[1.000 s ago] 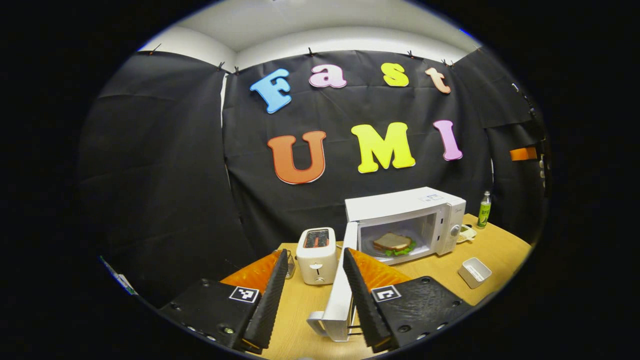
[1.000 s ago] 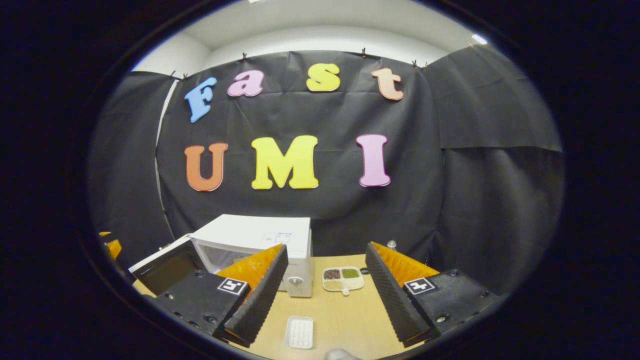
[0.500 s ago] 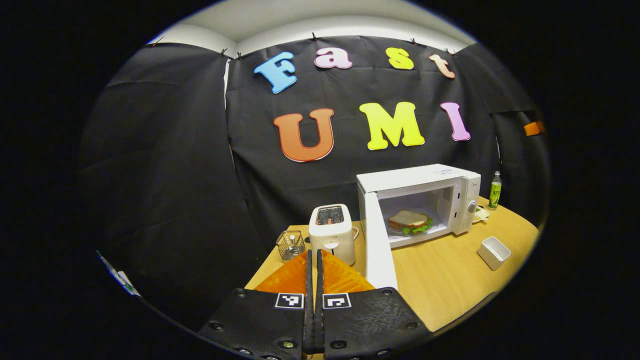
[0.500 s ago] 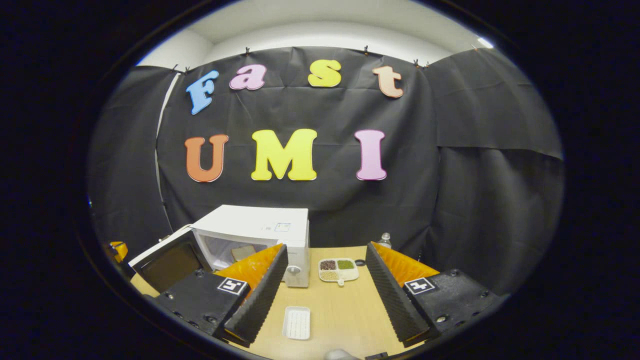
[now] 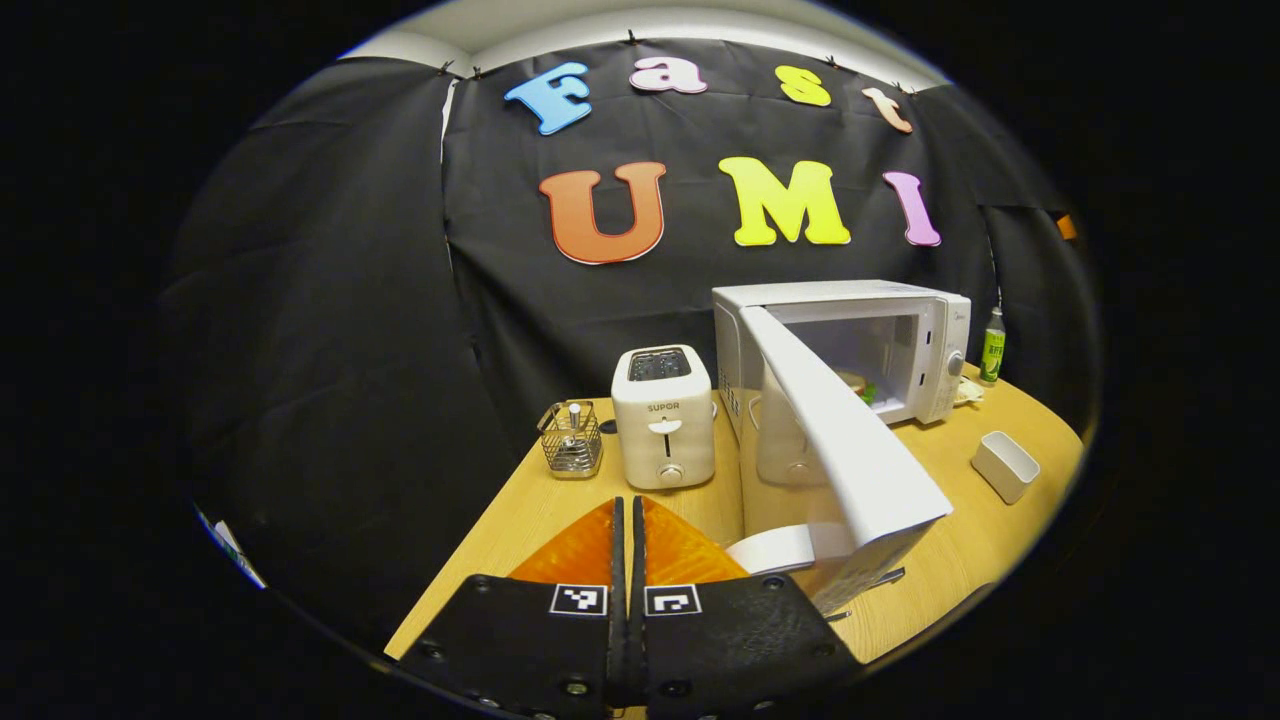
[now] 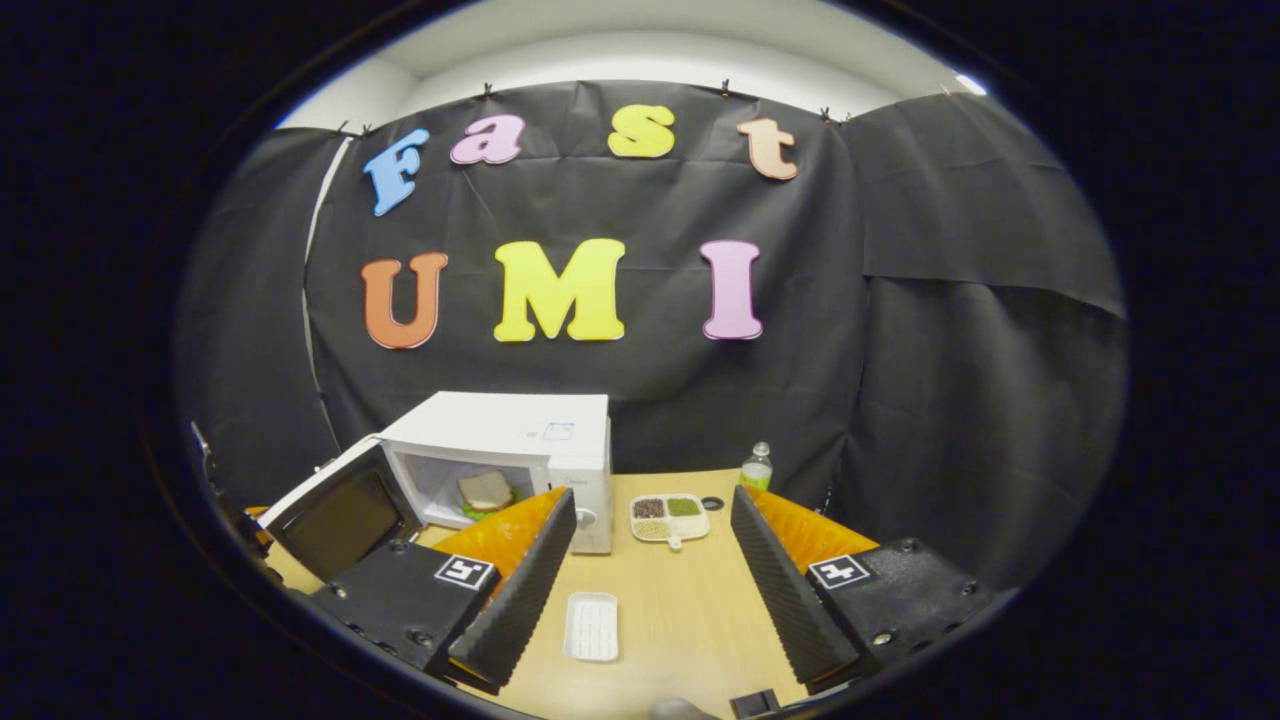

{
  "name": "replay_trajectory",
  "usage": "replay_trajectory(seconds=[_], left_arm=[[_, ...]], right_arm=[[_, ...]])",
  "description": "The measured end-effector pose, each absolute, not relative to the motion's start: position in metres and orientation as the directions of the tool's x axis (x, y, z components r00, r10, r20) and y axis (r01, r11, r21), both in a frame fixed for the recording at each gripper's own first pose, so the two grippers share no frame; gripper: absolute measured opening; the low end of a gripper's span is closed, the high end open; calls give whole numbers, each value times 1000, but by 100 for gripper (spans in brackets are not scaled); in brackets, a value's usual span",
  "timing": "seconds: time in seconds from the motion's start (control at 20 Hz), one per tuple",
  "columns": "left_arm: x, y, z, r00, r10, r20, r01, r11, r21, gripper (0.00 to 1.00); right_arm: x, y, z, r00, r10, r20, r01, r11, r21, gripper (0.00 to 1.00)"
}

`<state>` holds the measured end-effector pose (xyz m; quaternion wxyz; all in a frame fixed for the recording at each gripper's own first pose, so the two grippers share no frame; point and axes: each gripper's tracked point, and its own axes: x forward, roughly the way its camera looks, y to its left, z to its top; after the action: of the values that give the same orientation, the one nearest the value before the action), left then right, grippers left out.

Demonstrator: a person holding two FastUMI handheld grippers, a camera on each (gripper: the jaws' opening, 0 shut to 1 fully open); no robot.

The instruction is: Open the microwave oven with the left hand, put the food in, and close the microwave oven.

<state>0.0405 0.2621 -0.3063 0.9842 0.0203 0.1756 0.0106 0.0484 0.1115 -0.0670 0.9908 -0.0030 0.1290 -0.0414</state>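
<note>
Over the last second our left gripper (image 5: 628, 520) has let go of the microwave door (image 5: 840, 440): its fingers, spread around the door's edge a second ago, are now pressed together on nothing, and the door has swung from edge-on to partway closed, angling from the hinge toward 4 o'clock in the left gripper view. The sandwich (image 6: 485, 490) sits inside the microwave (image 6: 510, 450), seen through the opening in the right gripper view at about 9 o'clock from centre; in the left gripper view the door hides most of it. We judge the food step done and the closing under way, with a push on the door's outer face needed to latch it. Our right gripper (image 6: 640, 570) hangs wide apart and empty over the table (image 6: 690, 620). On that wooden table stand a toaster (image 5: 662, 415) and a wire basket (image 5: 570, 438) at 9 o'clock from the microwave, a small white tray (image 6: 592, 627) in front, a divided dish of grains (image 6: 668, 515) and a green bottle (image 6: 756, 466) toward 3 o'clock. Black cloth walls the booth.
</note>
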Motion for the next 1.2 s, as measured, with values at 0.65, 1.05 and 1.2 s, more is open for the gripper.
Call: replay_trajectory(seconds=[0.65, 1.05, 1.2], left_arm=[[51, 158, -284, 947, -126, -295, 131, 991, -3, 0], [63, 86, -283, 930, -235, -284, 236, 971, -29, 0], [70, 62, -281, 921, -269, -281, 269, 962, -38, 0]], right_arm=[[47, 103, -63, 965, -56, -256, 54, 998, -16, 99], [50, 80, -71, 963, -56, -264, 58, 998, -1, 99], [52, 71, -73, 962, -56, -266, 61, 998, 9, 99]])
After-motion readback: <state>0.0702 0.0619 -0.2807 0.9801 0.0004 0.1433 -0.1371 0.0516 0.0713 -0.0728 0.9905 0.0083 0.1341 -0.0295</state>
